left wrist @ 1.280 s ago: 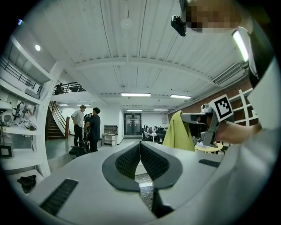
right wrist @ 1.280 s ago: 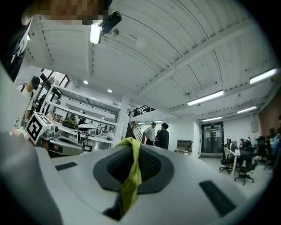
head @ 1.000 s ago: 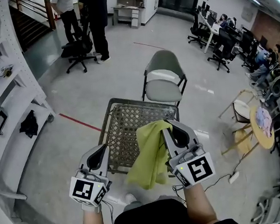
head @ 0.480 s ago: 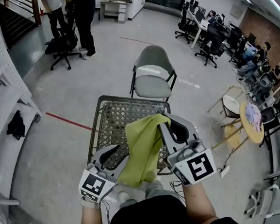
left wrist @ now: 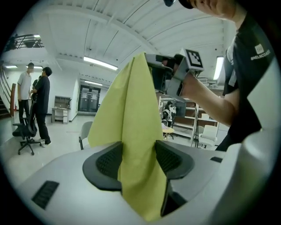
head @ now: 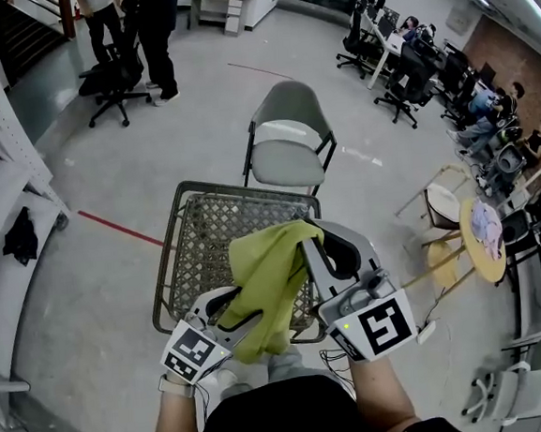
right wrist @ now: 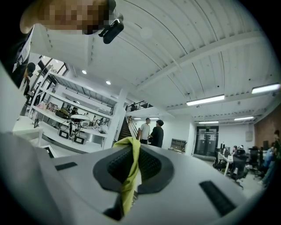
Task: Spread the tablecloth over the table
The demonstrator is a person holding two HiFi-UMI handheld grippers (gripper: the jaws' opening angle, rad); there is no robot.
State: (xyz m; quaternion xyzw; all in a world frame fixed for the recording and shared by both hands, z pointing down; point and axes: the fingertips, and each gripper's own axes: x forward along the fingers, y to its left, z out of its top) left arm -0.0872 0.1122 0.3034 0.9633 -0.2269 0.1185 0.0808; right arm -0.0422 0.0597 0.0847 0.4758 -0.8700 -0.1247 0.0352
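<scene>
Right gripper view: tablecloth clamped in right tool.

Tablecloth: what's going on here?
A person with two hand-held grippers holds a yellow-green tablecloth above the mesh table. The right gripper is shut on its upper end, so it hangs bunched. The left gripper has just been opening its jaws; the cloth's lower part sits between them, not pinched. Nothing is spread yet.

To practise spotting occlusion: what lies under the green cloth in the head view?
The mesh table lies under the cloth. Part of its top and near rim is covered and cannot be seen.
</scene>
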